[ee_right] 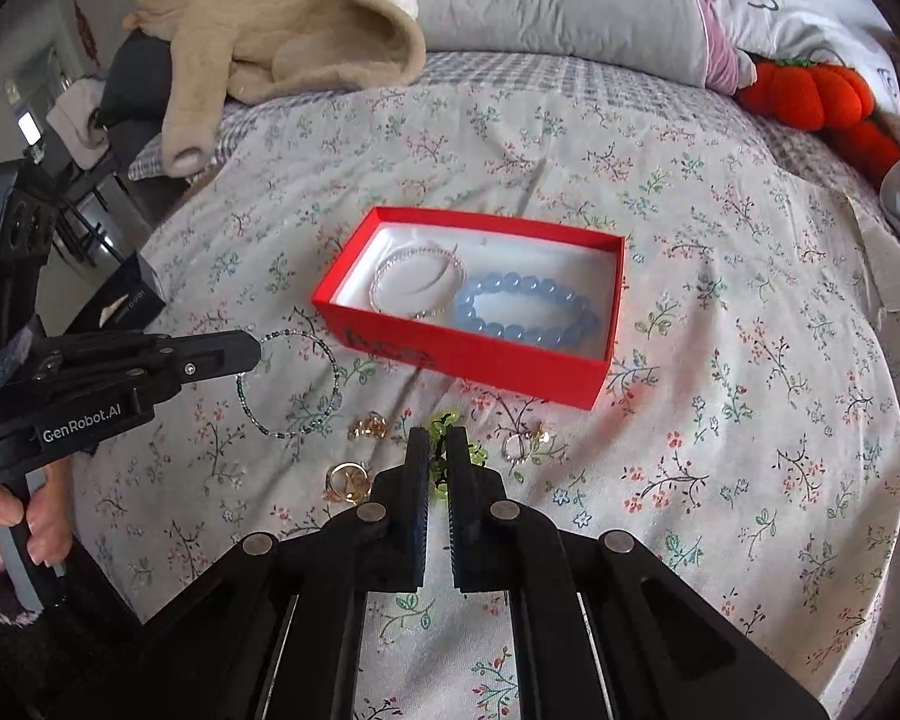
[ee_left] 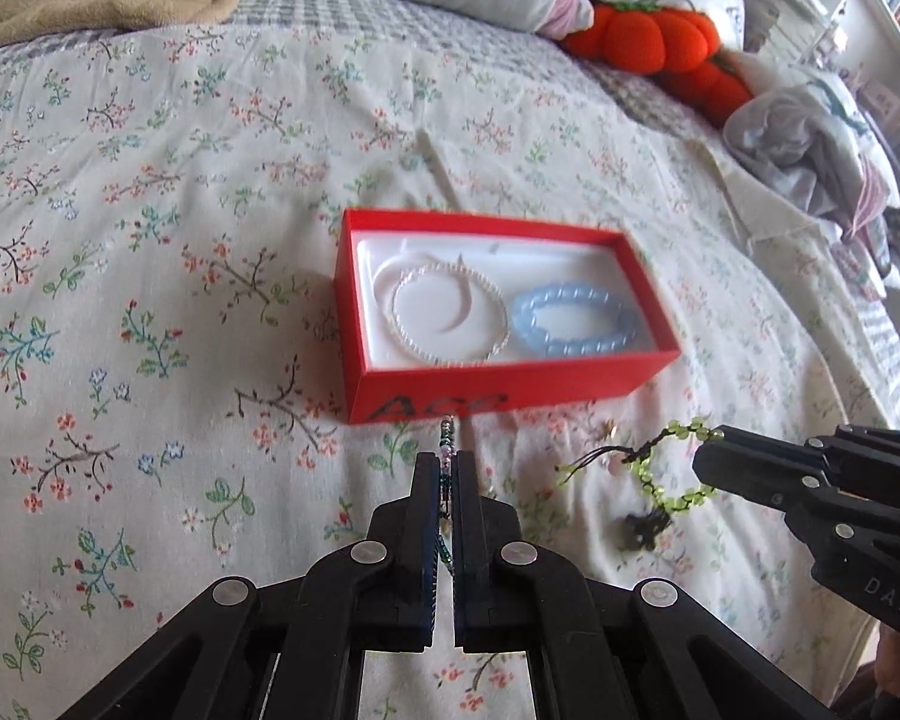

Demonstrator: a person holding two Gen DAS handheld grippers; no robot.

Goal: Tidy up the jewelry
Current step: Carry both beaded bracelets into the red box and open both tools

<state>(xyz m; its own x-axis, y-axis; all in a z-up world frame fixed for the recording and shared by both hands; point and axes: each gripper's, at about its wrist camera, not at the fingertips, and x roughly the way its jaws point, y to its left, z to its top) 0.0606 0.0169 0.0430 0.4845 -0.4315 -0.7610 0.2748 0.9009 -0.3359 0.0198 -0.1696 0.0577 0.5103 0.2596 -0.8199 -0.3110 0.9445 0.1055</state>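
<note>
A red box (ee_left: pixel 498 387) (ee_right: pixel 480 357) lies open on the floral bedspread. It holds a clear bead bracelet (ee_left: pixel 450 312) (ee_right: pixel 417 279) and a blue bead bracelet (ee_left: pixel 573 318) (ee_right: pixel 525 315). My left gripper (ee_left: pixel 449 459) (ee_right: pixel 258 348) is shut on a thin teal-beaded bracelet (ee_left: pixel 447 438) (ee_right: pixel 288 384), lifted just in front of the box. My right gripper (ee_right: pixel 441 441) (ee_left: pixel 705 462) is shut on a green bead bracelet (ee_left: pixel 672 468) (ee_right: pixel 441 423) to the right of it. Gold rings (ee_right: pixel 348 480) and a silver ring (ee_right: pixel 513 447) lie loose on the bedspread.
A beige blanket (ee_right: pixel 282 30) and grey pillows (ee_right: pixel 558 6) lie at the bed's head. Orange pumpkin plushes (ee_left: pixel 660 39) (ee_right: pixel 810 96) sit at the far right. Crumpled clothes (ee_left: pixel 810 144) lie at the right edge. The person's hand (ee_right: pixel 6 516) grips the left handle.
</note>
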